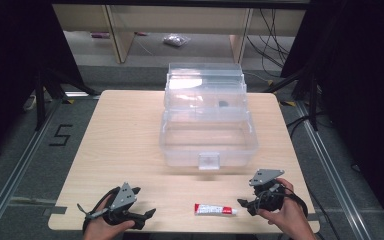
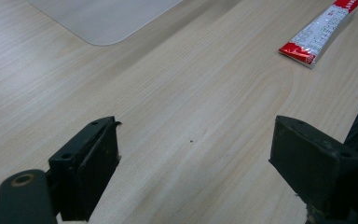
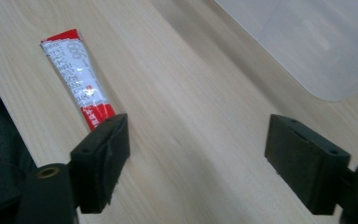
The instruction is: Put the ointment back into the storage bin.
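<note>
Along the near edge of the desk (image 1: 130, 145) lies a red-and-white tube (image 1: 215, 209), flat on the wood between the two hands and touched by neither. The left tongs (image 1: 147, 215) rest by the near left corner, jaws spread wide with bare wood between them. The right tongs (image 1: 244, 203) sit just beside the tube's cap end, toward the near right corner. In the right gripper view their jaws stand apart and nothing is pinched — the tube (image 3: 80, 86) lies just outside the left jaw, not between the two.

Farther back, toward the middle and far edge, stands a clear plastic box (image 1: 207, 135) with its lid thrown open.

By the look of it, the work is at its start — the tube has yet to be picked up, and if it is bound for the box, the lift, carry and drop all remain.
</note>
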A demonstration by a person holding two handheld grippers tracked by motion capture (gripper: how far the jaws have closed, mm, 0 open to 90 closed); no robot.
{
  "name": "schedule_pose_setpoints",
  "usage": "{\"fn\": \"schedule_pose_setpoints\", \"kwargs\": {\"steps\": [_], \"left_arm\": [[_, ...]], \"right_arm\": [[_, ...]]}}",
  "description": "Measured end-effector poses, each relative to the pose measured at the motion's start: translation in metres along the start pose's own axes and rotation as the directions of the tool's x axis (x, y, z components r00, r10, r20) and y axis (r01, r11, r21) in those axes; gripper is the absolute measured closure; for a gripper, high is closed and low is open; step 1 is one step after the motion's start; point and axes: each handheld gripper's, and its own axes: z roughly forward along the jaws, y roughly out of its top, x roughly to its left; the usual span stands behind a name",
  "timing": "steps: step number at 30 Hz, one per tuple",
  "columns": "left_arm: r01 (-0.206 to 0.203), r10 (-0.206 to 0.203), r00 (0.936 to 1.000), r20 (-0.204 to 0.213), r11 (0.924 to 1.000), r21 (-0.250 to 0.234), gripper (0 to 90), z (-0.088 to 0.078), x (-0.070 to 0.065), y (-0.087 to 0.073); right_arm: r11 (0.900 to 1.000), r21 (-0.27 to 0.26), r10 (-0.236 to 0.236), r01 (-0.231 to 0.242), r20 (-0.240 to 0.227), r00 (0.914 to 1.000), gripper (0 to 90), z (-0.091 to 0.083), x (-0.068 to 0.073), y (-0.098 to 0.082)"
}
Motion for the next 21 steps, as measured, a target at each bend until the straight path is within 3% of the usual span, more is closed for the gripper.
{"fn": "schedule_pose_setpoints", "kwargs": {"steps": [12,16,17,18,19,21], "left_arm": [[-0.001,0.001,1.0000,0.001,1.0000,0.002,14.9,0.000,0.000,0.000],[-0.001,0.001,1.0000,0.001,1.0000,0.000,14.9,0.000,0.000,0.000],[-0.001,0.001,1.0000,0.001,1.0000,0.000,14.9,0.000,0.000,0.000],[0.000,0.000,1.0000,0.002,1.0000,0.000,14.9,0.000,0.000,0.000],[-0.001,0.001,1.0000,0.003,1.0000,0.000,14.9,0.000,0.000,0.000],[0.010,-0.010,0.9999,0.014,0.9999,-0.002,14.9,0.000,0.000,0.000]], "right_arm": [[0.994,0.061,-0.092,0.095,-0.050,0.9945,25.1,0.004,0.011,0.026],[0.982,0.095,-0.154,0.166,-0.119,0.9808,27.1,0.007,0.015,0.037],[0.981,0.102,-0.152,0.166,-0.129,0.9800,28.2,0.007,0.016,0.038],[0.975,0.112,-0.171,0.190,-0.160,0.9722,29.6,0.009,0.017,0.041],[0.975,0.120,-0.167,0.187,-0.160,0.9729,30.0,0.009,0.018,0.042],[0.964,0.147,-0.198,0.224,-0.173,0.9649,30.9,0.012,0.021,0.046]]}}
